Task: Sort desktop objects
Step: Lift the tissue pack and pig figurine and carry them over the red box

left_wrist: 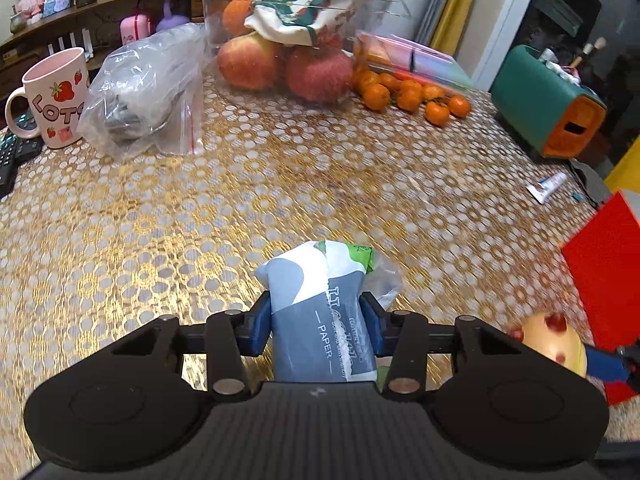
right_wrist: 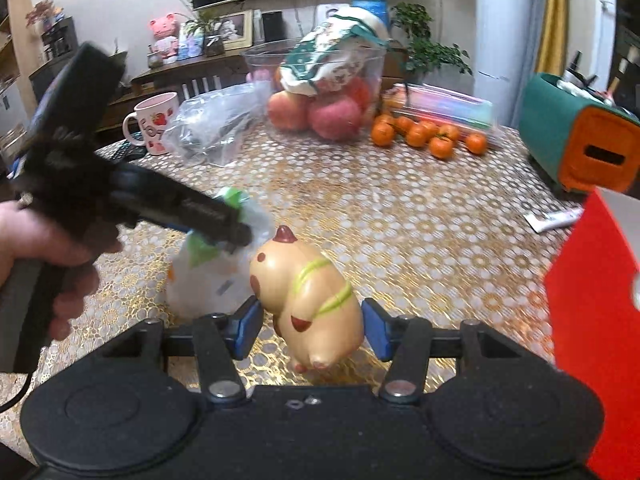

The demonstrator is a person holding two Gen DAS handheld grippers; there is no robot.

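Left hand-held gripper [left_wrist: 318, 322] clamps tissue pack [left_wrist: 320, 312] between blue pads; pack's long axis runs straight ahead, clear above surface [left_wrist: 280, 184].

Right hand-held gripper [right_wrist: 312, 322] holds pig toy [right_wrist: 308, 296], snout up-left, just right of left one.

Red box [right_wrist: 588, 280] right, nearer right gripper.

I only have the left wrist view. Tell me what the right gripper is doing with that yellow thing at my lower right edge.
Observer: The right gripper has a cream toy figure between its blue pads, above the table.
Operator: Say whether it's clamped.
Observer: Both pads sit at its flanks; it looks gripped, hanging tilted.
Operator: Give me the left gripper from that side.
Observer: The left gripper holds the tissue pack just left of the toy, close to touching it.
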